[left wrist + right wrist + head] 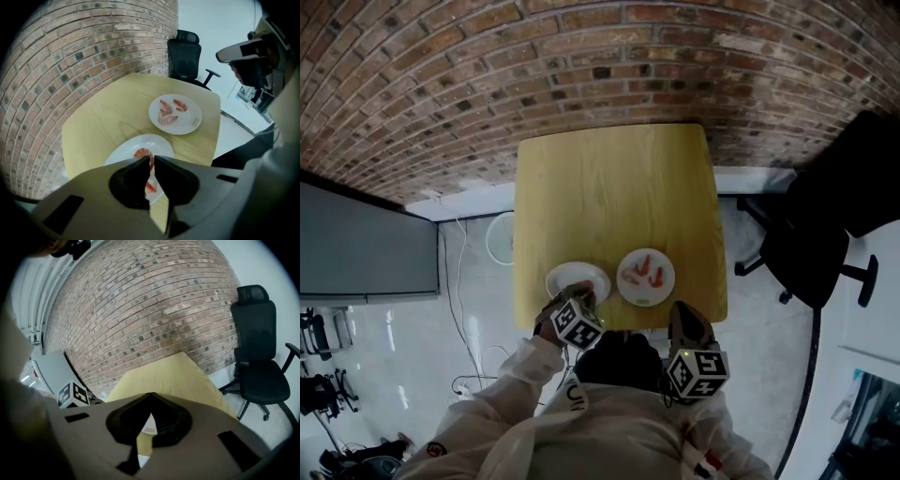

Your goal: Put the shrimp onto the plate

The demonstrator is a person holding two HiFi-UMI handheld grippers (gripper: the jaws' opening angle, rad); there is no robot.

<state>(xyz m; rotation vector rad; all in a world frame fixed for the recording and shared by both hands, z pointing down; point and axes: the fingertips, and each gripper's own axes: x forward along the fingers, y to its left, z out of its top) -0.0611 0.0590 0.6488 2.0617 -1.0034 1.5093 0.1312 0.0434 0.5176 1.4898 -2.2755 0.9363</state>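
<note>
Wall: a red-brown brick wall point(581, 66) fills the top of the head view.
Table: a pale yellow square wooden table point(614, 187) stands at centre frame, against the wall.
Left tongs: the left gripper point(152, 158) is at the table's near edge, left of centre. It points steeply down, and its jaws are nearly together, clamped on a curled orange-pink shrimp point(143, 153).
Shrimp: the shrimp sits in the narrow slit between those jaws and pokes past the tips.
Left plate: a round white left plate point(119, 157) lies directly under the held shrimp.
Right plate: a matching round white right plate point(646, 294) lies just beside it without touching and carries three pink shrimp pieces point(168, 112).
Right tongs: the right gripper point(151, 395) is at the table's near right corner, jaws fully closed on nothing.
Chair: a black office chair point(811, 248) stands at the right edge.
</note>
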